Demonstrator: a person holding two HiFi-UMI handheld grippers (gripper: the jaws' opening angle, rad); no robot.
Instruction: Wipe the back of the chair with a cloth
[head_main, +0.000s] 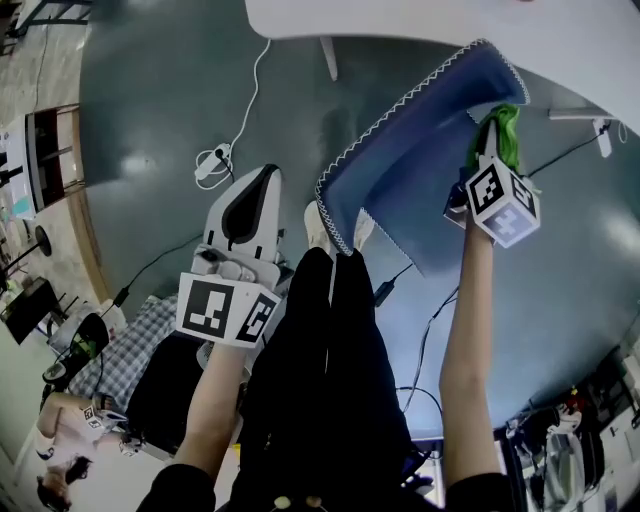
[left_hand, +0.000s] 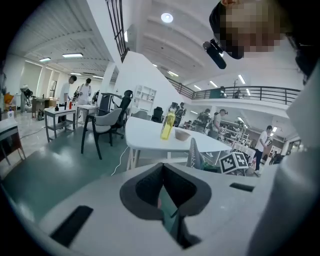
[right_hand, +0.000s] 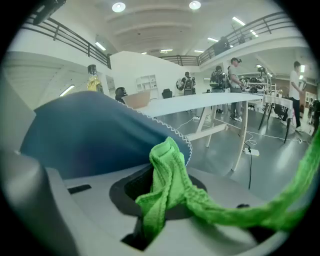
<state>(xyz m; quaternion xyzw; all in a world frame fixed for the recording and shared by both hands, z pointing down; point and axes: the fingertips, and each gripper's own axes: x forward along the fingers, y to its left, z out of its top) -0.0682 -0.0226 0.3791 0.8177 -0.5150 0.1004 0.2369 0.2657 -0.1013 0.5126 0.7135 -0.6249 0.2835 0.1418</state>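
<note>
Green cloth (right_hand: 167, 187), one piece, is clamped in the right gripper (head_main: 489, 148) beside one blue fabric (head_main: 420, 160), while the left gripper (head_main: 258, 195) has its jaws together, empty.

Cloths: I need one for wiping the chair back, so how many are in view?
2. A green cloth is clamped in the right gripper; a larger blue cloth with a zigzag edge spreads just behind it. Others may be hidden.
</note>
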